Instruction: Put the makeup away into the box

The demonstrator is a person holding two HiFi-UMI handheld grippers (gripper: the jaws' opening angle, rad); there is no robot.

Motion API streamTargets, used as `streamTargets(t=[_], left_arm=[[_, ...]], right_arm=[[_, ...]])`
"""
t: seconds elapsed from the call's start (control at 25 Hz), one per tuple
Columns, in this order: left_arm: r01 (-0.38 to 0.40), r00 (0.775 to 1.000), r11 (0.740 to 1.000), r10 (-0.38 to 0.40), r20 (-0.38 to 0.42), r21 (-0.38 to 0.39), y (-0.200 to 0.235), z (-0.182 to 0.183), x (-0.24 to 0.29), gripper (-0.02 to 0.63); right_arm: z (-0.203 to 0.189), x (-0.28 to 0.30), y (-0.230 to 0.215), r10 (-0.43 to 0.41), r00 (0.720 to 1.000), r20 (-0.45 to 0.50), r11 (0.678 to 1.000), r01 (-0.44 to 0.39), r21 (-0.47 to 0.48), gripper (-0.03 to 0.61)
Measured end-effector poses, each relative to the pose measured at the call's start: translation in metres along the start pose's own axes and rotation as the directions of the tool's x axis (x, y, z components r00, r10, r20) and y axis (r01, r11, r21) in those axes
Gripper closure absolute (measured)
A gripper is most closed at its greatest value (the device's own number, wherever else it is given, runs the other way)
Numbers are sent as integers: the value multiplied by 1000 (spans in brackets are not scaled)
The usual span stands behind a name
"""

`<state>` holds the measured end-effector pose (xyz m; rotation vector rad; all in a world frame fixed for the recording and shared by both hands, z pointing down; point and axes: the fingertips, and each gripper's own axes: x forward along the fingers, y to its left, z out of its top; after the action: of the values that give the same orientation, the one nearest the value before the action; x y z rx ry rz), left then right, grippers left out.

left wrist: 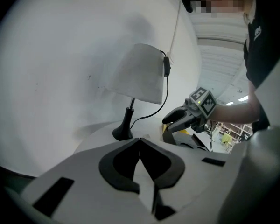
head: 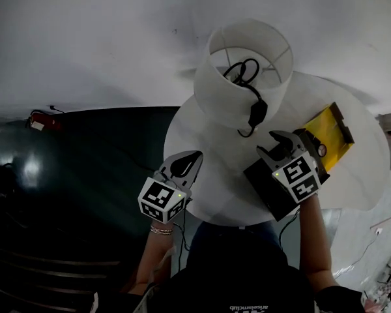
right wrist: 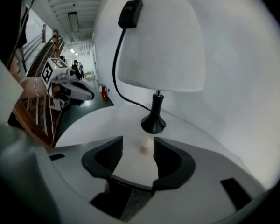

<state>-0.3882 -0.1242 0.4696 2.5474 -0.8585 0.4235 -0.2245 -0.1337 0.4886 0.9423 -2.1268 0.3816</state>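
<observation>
A small pale round makeup piece lies on the round white table, just past the tips of my right gripper. That gripper is open and nothing is between its pads. In the head view the right gripper hangs over a black box with a yellow flap at the table's right. A small round thing sits by the flap. My left gripper is at the table's left edge, shut and holding nothing; its tips meet.
A table lamp with a white shade and a black cord stands at the back of the table; its black foot is just beyond the pale piece. A white wall rises behind. Dark floor lies to the left.
</observation>
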Motion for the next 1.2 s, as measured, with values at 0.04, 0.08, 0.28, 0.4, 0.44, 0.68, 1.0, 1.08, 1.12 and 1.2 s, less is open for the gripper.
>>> streamTargets(t=[0.04,0.08,0.28,0.4,0.44,0.68,1.0,1.08,1.12,1.2], left_arm=[[2,1000,1000,-2,1,-1,4,0,2,600],[4,1000,1000,-4,1,-3,7,0,3,600],[-8,1000,1000,9,-21,3,22,-4,9,600],[-16,1000,1000,16,-21,-1,29,-5,12,600],[-17,1000,1000,17,-20,-4,32,-5,13,600],[-15,999,1000,14,-37,-27,42,-13,18,600],[-24,999,999,21,-45,-49,50,-22,15,600],[-27,999,998,25,-48,-53,53,-25,14,600],[-29,998,998,26,-51,-55,55,-27,13,600],[-33,998,998,30,-56,-60,57,-30,11,600]], right_arm=[[-2,7,-2,-3,1000,-23,1000,2,-17,356],[-3,13,-4,-4,999,-41,1000,3,-28,354],[-9,37,-8,7,996,-93,999,-11,-42,353],[-12,47,-12,9,994,-108,999,-14,-43,353],[-12,50,-13,8,994,-112,999,-13,-41,353],[-15,65,-17,13,990,-139,1000,-17,-24,353],[-21,81,-21,8,983,-184,1000,-9,-6,356],[-20,83,-22,3,983,-182,1000,-5,-10,397],[-20,84,-23,-3,984,-180,1000,1,-11,419],[-18,84,-22,-8,984,-177,1000,6,-12,457]])
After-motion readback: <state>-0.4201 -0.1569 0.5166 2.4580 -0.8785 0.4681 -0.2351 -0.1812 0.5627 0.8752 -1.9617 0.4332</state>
